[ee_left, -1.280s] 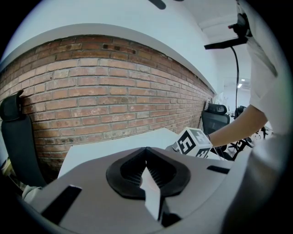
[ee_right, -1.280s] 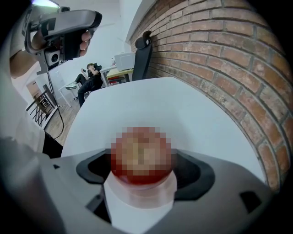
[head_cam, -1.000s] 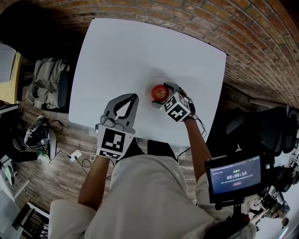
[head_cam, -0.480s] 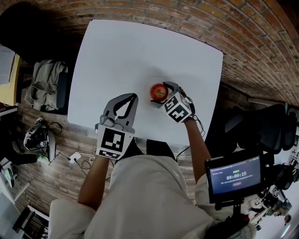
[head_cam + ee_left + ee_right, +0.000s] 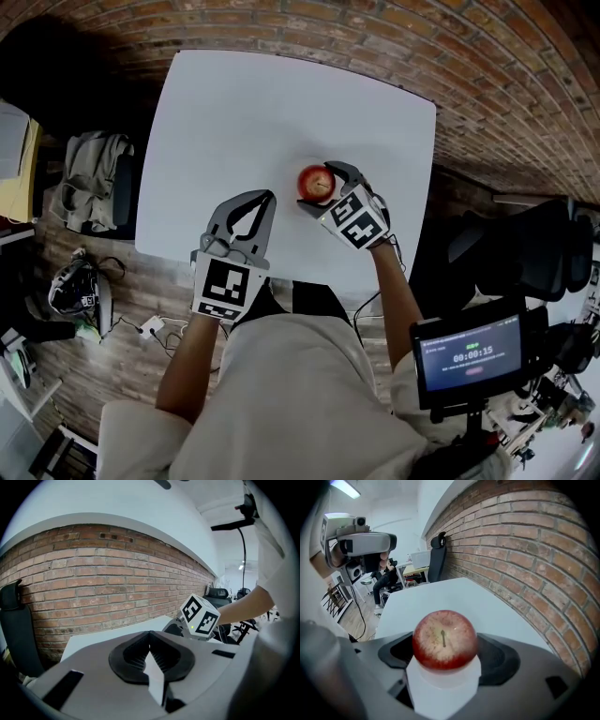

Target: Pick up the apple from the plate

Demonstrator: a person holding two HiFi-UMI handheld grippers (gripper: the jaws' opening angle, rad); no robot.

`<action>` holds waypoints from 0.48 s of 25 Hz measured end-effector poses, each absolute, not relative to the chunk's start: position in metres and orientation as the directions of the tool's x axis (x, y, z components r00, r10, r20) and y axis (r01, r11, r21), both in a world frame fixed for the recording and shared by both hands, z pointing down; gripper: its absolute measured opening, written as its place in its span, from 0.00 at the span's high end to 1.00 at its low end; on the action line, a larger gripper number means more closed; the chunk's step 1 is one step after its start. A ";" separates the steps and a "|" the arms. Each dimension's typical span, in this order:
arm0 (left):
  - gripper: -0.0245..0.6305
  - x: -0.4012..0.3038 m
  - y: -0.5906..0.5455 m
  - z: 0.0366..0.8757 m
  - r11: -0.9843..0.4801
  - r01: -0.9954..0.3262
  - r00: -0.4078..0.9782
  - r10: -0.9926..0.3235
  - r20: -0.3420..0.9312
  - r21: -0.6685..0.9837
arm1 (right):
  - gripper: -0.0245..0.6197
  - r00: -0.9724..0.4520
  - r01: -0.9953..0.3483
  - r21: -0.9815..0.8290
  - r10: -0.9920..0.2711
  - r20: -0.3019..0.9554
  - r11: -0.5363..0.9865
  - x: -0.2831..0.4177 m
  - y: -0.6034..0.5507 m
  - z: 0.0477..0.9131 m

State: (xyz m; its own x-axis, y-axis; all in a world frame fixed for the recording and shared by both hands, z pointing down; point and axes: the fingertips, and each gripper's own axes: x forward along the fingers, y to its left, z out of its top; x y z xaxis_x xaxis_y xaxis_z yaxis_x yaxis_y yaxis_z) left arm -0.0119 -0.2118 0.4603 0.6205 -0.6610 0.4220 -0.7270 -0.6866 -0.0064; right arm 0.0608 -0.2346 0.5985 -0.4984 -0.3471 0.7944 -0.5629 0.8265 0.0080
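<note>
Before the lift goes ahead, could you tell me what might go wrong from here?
1. The right gripper has its jaws only on the rounded sides of the apple, so it may slip out and roll across the table on lifting.
2. The jaws sit low beside the plate under the apple; a tilted lift might nudge or drag it.

One round red apple [image 5: 316,182] is showing, and one white round plate [image 5: 445,679] is lying beneath it. One white square table [image 5: 281,103] is carrying both. Two grey tools are showing: the left hand-held gripper [image 5: 268,195] and the right hand-held gripper [image 5: 324,191]. They are bearing two black-and-white marker cubes [image 5: 225,286] [image 5: 353,218]. One dark timer screen [image 5: 472,353] is glowing. Two black office chairs [image 5: 525,258] [image 5: 128,183] are standing beside the table.
</note>
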 end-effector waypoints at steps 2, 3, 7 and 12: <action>0.96 -0.013 -0.206 0.455 -0.689 -0.724 0.624 -0.663 0.414 -0.011 | 0.34 -0.511 -0.578 0.003 -0.366 0.778 0.816 0.058 -0.231 0.587; 0.96 -0.013 -0.203 0.453 -0.691 -0.723 0.626 -0.663 0.411 -0.013 | 0.34 -0.515 -0.584 0.004 -0.375 0.771 0.812 0.057 -0.229 0.582; 0.96 -0.013 -0.200 0.449 -0.694 -0.720 0.631 -0.664 0.401 -0.017 | 0.34 -0.528 -0.600 0.011 -0.406 0.746 0.800 0.056 -0.229 0.564; 0.96 -0.013 -0.194 0.443 -0.701 -0.712 0.639 -0.665 0.386 -0.029 | 0.34 -0.546 -0.614 0.016 -0.439 0.714 0.789 0.054 -0.224 0.543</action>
State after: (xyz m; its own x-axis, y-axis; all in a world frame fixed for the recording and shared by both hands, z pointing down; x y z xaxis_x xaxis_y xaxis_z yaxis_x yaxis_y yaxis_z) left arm -0.0132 -0.1943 0.4430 0.6390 -0.6652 0.3863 -0.7124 -0.7012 -0.0290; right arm 0.0536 -0.2242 0.5427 -0.5455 -0.4393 0.7137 -0.6144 0.7888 0.0159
